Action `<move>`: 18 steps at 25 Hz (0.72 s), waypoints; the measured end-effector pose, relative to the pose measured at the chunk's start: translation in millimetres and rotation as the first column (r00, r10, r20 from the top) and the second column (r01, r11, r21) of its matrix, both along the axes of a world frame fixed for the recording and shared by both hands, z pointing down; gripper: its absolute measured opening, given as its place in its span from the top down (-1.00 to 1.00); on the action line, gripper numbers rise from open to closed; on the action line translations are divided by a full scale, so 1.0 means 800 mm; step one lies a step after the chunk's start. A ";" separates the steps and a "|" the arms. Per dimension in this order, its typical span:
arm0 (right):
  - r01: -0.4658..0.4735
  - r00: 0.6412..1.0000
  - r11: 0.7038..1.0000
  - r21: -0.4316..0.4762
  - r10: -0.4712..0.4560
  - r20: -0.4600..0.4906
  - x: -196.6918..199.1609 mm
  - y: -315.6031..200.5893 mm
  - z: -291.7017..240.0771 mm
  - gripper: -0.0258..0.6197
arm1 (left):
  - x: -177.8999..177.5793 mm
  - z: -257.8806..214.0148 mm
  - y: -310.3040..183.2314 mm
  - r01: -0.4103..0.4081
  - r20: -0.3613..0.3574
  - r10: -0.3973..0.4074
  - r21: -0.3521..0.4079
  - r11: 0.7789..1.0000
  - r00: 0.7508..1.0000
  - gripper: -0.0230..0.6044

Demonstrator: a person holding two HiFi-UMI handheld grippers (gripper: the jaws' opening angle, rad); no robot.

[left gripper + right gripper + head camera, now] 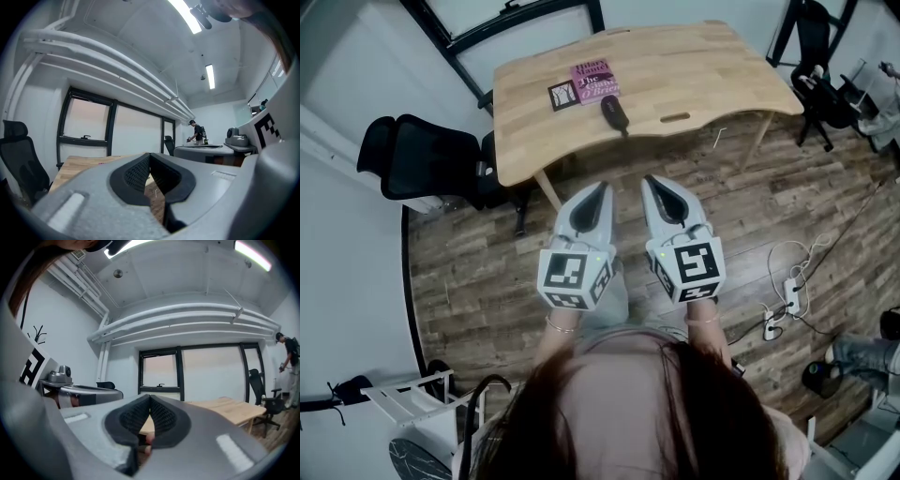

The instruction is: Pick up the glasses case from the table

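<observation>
Glasses case [614, 112], dark and oval, lies on the wooden table [703, 75], just beside the lower right corner of a pink book [594, 82]. A small black-and-white marker card [562, 95] lies at the left of the book. You hold both grippers side by side above the plank floor [487, 272], apart from the table's near edge, with their tips toward it. Your left gripper [602, 187] has its jaws closed with nothing between them. Your right gripper [649, 179] is closed and empty too.
</observation>
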State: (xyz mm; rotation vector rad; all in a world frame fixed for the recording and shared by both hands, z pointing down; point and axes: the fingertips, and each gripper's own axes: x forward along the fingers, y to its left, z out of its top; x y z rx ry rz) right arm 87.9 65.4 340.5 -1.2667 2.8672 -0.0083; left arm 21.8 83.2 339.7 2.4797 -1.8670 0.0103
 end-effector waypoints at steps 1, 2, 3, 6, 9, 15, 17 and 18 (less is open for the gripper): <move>-0.002 1.000 1.000 -0.001 0.002 -0.003 -0.003 -0.006 0.000 0.91 | -0.003 0.000 -0.005 -0.001 -0.001 0.001 0.000 1.000 1.000 0.91; -0.003 1.000 1.000 -0.003 0.003 -0.005 -0.006 -0.012 0.000 0.91 | -0.007 0.000 -0.011 -0.001 -0.003 0.001 -0.001 1.000 1.000 0.91; -0.002 1.000 1.000 -0.006 0.002 -0.006 -0.010 -0.019 0.001 0.91 | -0.011 0.000 -0.017 0.000 -0.003 0.000 -0.001 1.000 1.000 0.91; 0.001 1.000 1.000 -0.013 -0.001 -0.010 -0.023 -0.039 0.004 0.91 | -0.022 0.001 -0.036 0.001 -0.005 -0.001 -0.001 1.000 1.000 0.91; 0.005 1.000 1.000 -0.008 -0.005 -0.016 -0.037 -0.060 0.005 0.91 | -0.034 0.004 -0.057 0.003 -0.001 -0.003 -0.001 1.000 1.000 0.91; -0.011 1.000 1.000 -0.004 0.010 -0.028 -0.063 -0.104 0.005 0.91 | -0.065 0.003 -0.097 0.005 0.002 -0.005 0.006 1.000 1.000 0.91; -0.015 0.999 1.000 0.002 0.015 -0.036 -0.071 -0.118 0.004 0.91 | -0.073 0.003 -0.110 0.002 0.002 -0.002 0.008 1.000 1.000 0.91; -0.017 0.999 1.000 0.003 0.017 -0.040 -0.074 -0.124 0.003 0.91 | -0.077 0.002 -0.117 -0.001 0.001 0.001 0.007 1.000 1.000 0.91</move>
